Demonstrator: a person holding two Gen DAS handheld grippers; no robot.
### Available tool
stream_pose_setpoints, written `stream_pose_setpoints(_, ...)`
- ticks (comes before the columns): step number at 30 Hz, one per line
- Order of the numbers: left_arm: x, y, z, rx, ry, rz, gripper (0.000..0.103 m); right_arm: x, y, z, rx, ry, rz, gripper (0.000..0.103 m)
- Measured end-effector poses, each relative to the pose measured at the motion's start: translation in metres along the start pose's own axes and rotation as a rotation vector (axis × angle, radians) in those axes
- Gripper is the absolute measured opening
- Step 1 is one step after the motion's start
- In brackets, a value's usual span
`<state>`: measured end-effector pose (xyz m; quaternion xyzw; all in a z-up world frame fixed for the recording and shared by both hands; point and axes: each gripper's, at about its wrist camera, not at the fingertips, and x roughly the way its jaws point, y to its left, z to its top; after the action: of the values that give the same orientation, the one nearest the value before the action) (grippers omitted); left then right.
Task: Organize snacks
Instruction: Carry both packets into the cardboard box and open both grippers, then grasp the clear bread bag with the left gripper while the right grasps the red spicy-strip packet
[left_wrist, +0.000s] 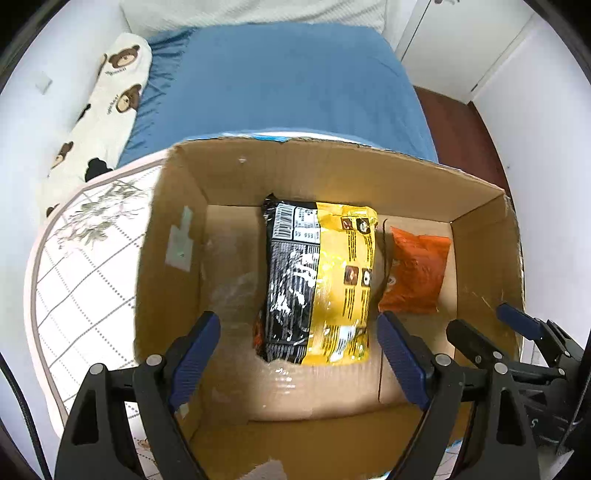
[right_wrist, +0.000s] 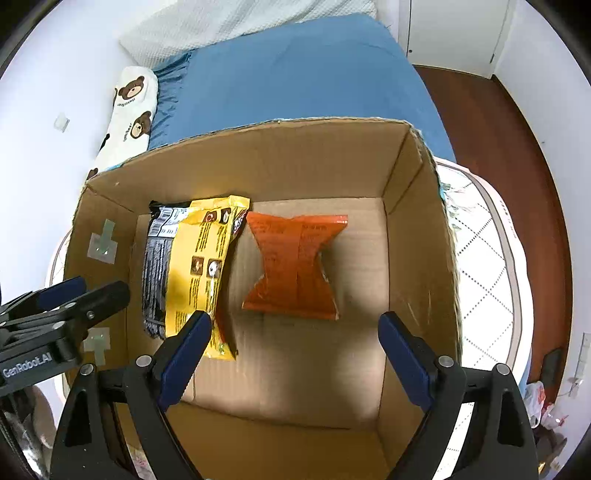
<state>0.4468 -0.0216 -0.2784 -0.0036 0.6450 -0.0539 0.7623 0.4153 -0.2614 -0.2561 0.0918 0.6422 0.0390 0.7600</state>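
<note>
An open cardboard box (left_wrist: 177, 266) (right_wrist: 417, 236) holds two snack packs lying flat on its floor. A black and yellow bag (left_wrist: 317, 280) (right_wrist: 195, 266) lies left of an orange bag (left_wrist: 415, 273) (right_wrist: 295, 266). My left gripper (left_wrist: 299, 343) is open and empty, hovering over the near end of the black and yellow bag. My right gripper (right_wrist: 295, 343) is open and empty above the box floor, just short of the orange bag. Each gripper also shows in the other's view, the right one (left_wrist: 513, 332) at the box's right wall and the left one (right_wrist: 85, 291) at its left wall.
The box stands on a white quilted mat (left_wrist: 85, 266) (right_wrist: 487, 258) on a bed with a blue sheet (left_wrist: 280, 81) (right_wrist: 295, 74). A bear-print pillow (left_wrist: 107, 107) (right_wrist: 129, 110) lies at the left. Dark wood floor (right_wrist: 517, 122) and some clutter (right_wrist: 543, 402) are at the right.
</note>
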Motion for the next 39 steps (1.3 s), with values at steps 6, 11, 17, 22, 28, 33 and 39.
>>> stream_pose_setpoints(6, -0.032, -0.001, -0.030, 0.018, -0.101, 0.038, 0.087, -0.027, 0.007, -0.022, -0.013, -0.083, -0.028, 0.094)
stream_pose_setpoints(11, -0.062, 0.001, -0.058, 0.009, -0.190, 0.047, 0.087, -0.064, 0.020, -0.046, -0.048, -0.180, -0.058, 0.094)
stream_pose_setpoints(17, -0.094, 0.003, -0.088, 0.002, -0.254, 0.031, 0.087, -0.113, 0.032, -0.075, -0.055, -0.275, -0.049, 0.094)
stream_pose_setpoints(22, -0.117, 0.005, -0.114, -0.003, -0.290, 0.023, 0.087, -0.141, 0.038, -0.102, -0.048, -0.311, -0.026, 0.094)
stream_pose_setpoints(28, -0.129, 0.011, -0.145, -0.007, -0.293, 0.031, 0.087, -0.144, 0.039, -0.140, -0.025, -0.267, 0.028, 0.094)
stream_pose_setpoints(33, -0.104, 0.032, -0.198, 0.021, -0.217, 0.123, 0.087, -0.119, 0.036, -0.181, -0.022, -0.182, 0.074, 0.094)
stream_pose_setpoints(39, -0.031, 0.065, -0.261, 0.063, 0.031, 0.145, 0.087, -0.058, 0.036, -0.226, -0.059, -0.030, 0.074, 0.094)
